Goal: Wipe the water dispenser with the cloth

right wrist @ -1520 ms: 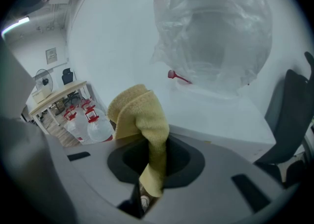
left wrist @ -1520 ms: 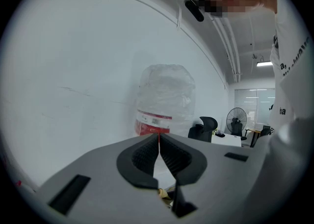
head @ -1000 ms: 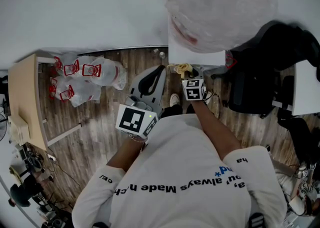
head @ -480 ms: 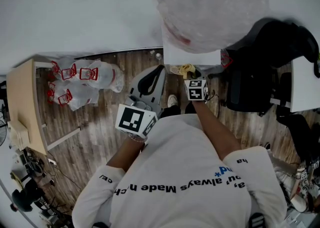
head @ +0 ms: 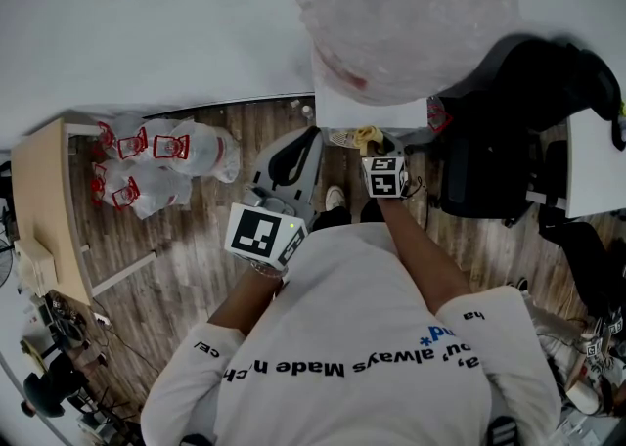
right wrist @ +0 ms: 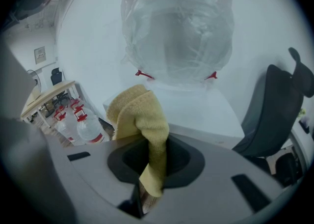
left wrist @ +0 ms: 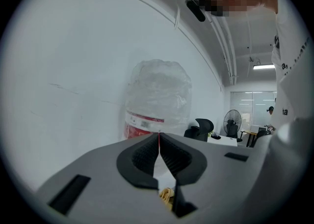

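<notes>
Near dispenser [right wrist: 196, 112] edge, right gripper [right wrist: 156, 145] clamping cloth [right wrist: 141, 114]

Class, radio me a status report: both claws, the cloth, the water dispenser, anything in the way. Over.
Right claw shut on yellow cloth. Left claw shut, empty. Water dispenser just ahead of cloth, contact unclear. Nothing between them.

We get bright, even indoor light, soft shadows; long white ceiling light [left wrist: 263, 66] glows far right; gripper views fisheye, dark corners.
</notes>
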A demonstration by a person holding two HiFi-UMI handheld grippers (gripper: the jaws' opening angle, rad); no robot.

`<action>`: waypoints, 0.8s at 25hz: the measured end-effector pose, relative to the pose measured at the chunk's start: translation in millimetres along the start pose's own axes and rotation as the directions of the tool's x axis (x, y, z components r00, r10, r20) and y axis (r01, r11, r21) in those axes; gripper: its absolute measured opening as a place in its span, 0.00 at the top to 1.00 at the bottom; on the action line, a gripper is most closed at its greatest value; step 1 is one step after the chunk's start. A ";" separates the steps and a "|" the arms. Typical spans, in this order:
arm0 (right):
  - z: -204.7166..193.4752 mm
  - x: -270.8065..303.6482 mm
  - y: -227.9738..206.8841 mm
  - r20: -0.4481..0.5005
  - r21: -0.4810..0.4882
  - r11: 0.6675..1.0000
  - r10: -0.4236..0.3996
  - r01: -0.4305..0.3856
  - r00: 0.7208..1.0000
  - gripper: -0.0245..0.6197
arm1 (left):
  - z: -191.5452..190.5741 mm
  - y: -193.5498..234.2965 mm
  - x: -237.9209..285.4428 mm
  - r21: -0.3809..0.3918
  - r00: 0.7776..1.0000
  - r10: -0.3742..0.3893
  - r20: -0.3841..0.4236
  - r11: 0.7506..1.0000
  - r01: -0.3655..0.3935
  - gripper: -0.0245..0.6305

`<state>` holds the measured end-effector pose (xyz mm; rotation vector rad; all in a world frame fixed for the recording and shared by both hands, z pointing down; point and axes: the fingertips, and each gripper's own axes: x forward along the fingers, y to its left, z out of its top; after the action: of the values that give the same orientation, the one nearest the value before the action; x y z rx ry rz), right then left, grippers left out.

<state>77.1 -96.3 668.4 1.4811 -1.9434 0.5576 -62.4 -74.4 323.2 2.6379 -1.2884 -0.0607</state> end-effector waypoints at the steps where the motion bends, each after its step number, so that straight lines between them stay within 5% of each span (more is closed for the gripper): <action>1: -0.2 -0.5 -1.0 0.000 -0.001 1.000 0.000 0.000 1.000 0.87 | -0.2 -1.0 0.9 0.000 1.000 -0.001 -0.001 1.000 0.001 0.92; 20: -16.1 -7.4 -45.1 -0.005 0.052 0.997 -0.051 0.052 0.999 0.87 | -2.0 -21.3 20.1 0.002 0.999 -0.033 -0.005 0.999 0.033 0.92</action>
<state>125.2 -93.0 673.0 1.5569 -1.8954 0.5922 -33.2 -77.1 321.9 2.6593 -1.2441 -0.0574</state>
